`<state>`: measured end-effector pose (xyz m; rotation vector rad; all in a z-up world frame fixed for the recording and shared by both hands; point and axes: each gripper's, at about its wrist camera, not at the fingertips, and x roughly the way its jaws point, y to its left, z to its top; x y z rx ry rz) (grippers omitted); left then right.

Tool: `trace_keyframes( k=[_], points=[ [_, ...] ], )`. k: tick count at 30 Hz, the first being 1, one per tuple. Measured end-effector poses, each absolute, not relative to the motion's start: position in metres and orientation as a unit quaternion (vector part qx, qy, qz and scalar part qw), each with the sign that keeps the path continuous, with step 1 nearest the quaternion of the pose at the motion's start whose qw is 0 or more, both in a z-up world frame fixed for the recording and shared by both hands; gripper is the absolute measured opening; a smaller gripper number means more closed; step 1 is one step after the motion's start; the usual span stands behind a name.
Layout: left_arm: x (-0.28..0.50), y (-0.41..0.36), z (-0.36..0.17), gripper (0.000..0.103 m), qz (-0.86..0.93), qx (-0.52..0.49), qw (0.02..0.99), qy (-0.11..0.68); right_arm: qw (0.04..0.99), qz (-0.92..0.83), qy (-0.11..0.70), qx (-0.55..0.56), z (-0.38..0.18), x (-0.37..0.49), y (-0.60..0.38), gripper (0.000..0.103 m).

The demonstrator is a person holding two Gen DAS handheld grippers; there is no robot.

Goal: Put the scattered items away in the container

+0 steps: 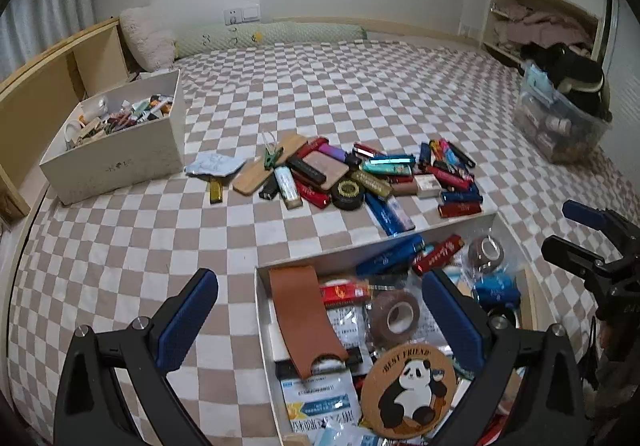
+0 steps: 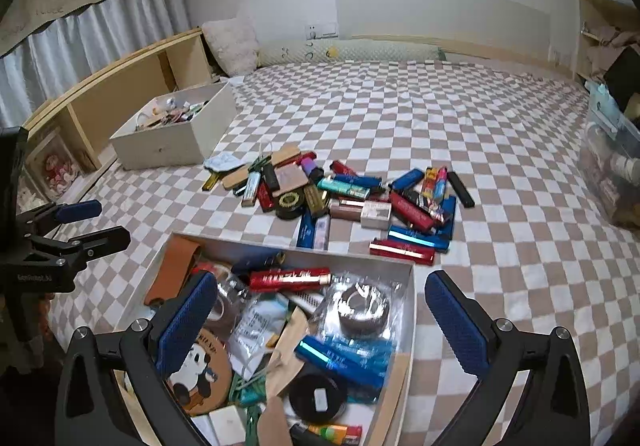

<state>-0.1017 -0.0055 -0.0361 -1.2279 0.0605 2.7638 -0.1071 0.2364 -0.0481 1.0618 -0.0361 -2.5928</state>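
A heap of scattered lighters, small boxes and wooden tags (image 1: 360, 174) (image 2: 352, 198) lies on the checked bed. Just in front of it stands a white open box (image 1: 340, 251) (image 2: 407, 306), which holds a brown leather sleeve (image 1: 300, 318), tape rolls (image 1: 394, 316), a panda coaster (image 1: 408, 390) (image 2: 200, 370) and lighters. My left gripper (image 1: 320, 322) (image 2: 94, 225) hangs open above the box's left side, nothing between its fingers. Above the box's right side my right gripper (image 2: 320, 322) (image 1: 570, 232) is open and empty too.
A second white box (image 1: 116, 150) (image 2: 176, 142) full of small items sits at the far left beside a wooden shelf (image 1: 48, 86). A clear plastic bin (image 1: 560, 122) (image 2: 612, 166) stands at the right edge of the bed. Pillows (image 1: 148, 38) line the headboard.
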Motion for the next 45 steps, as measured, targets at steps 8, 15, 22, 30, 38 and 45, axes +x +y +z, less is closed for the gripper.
trace_keyframes(
  k=[8,15,22,30,38,45],
  points=[
    [-0.116,-0.014,-0.018,0.103,0.926,-0.373,0.062,0.008,0.150,-0.927,-0.020,0.343,-0.032,-0.132,0.246,0.103],
    [-0.130,-0.030,-0.005,0.103,0.930,-0.363,0.057,0.016,0.118,-0.931,-0.019,0.344,-0.028,-0.153,0.259,0.103],
    [-0.151,-0.058,-0.006,0.103,0.923,-0.382,0.044,-0.002,0.093,-0.929,-0.059,0.354,-0.032,-0.182,0.287,0.103],
    [-0.190,-0.093,-0.032,0.103,0.907,-0.420,0.017,0.015,0.071,-0.938,-0.016,0.338,-0.045,-0.199,0.298,0.103],
    [-0.233,-0.111,-0.071,0.103,0.885,-0.464,-0.005,0.044,0.072,-0.910,-0.016,0.408,-0.086,-0.224,0.314,0.103],
    [-0.268,-0.132,-0.106,0.103,0.870,-0.486,-0.055,0.056,0.050,-0.886,-0.012,0.460,-0.122,-0.244,0.331,0.103]
  ],
)
